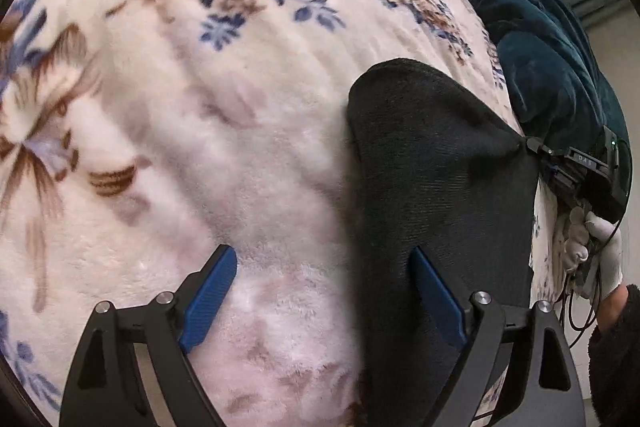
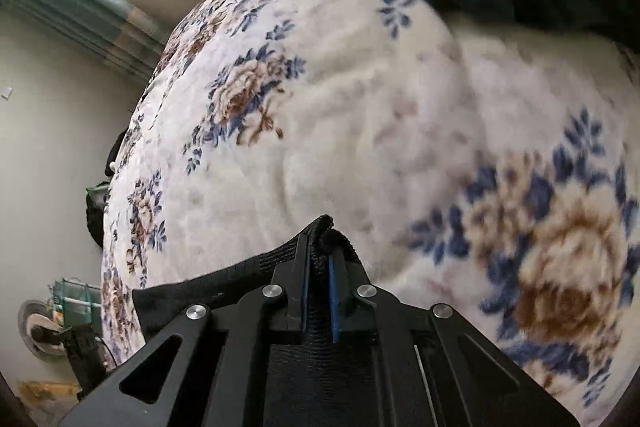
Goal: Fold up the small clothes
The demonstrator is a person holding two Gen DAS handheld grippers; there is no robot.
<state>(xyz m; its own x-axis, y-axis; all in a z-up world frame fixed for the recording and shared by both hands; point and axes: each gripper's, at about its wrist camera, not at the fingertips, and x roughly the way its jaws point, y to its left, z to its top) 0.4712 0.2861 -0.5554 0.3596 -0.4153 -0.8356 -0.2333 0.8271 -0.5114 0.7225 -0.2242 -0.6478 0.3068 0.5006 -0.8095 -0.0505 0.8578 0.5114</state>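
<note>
Black ribbed knit sock [image 1: 436, 179] pinched by right claw [image 2: 319, 267] (fluffy floral blanket [image 1: 200, 107] beneath); left claw [image 1: 322, 291] spread.

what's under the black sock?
The black sock lies on the floral blanket, one end pinched in the right tool. The blanket shows all around it; whatever is directly beneath is covered.
</note>
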